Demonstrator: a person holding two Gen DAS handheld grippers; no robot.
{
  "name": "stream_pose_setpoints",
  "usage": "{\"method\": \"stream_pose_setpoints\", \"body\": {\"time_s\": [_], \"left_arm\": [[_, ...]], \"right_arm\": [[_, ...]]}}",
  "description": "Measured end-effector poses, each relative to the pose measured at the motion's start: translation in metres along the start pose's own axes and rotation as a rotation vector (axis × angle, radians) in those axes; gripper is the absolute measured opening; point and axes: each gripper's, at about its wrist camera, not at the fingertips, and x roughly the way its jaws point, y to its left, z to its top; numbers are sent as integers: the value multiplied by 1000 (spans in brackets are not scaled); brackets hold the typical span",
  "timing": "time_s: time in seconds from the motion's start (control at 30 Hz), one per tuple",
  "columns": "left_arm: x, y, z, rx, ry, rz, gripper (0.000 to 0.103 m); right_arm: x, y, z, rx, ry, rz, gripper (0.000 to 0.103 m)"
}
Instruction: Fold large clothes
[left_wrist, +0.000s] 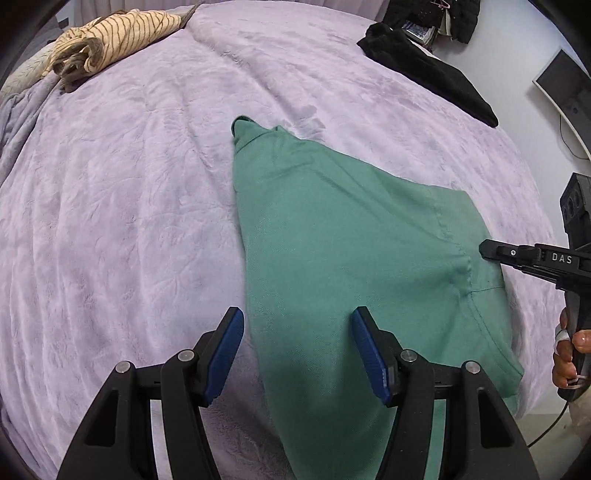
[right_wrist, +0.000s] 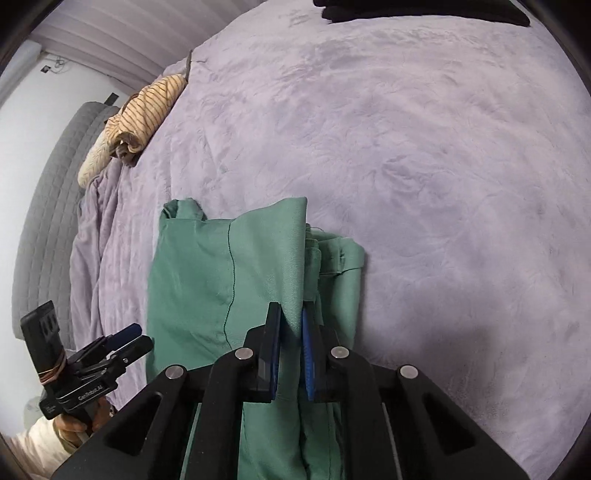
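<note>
Right gripper (right_wrist: 290, 354) is nearly closed, pinching a raised fold of the green garment (right_wrist: 229, 280) on the lilac blanket (right_wrist: 443, 184). Left gripper (left_wrist: 297, 354) hangs wide open, empty, straddling the garment's left edge; long axis runs away from both.

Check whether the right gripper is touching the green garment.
Touching. The right wrist view shows the right gripper pinching a raised fold of the green garment between its blue pads.
</note>
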Motion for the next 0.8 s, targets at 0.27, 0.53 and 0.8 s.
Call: {"method": "stream_pose_setpoints", "body": {"time_s": [0.27, 0.53, 0.8], "left_arm": [[5, -8, -3, 30, 22, 38, 79], [-40, -12, -75, 131, 144, -49, 79], [-29, -18, -134, 204, 166, 13, 79]], "right_arm": [[32, -42, 0, 66, 69, -9, 13], [-29, -16, -30, 73, 43, -6, 13], [-60, 29, -88, -38, 114, -5, 13]]}}
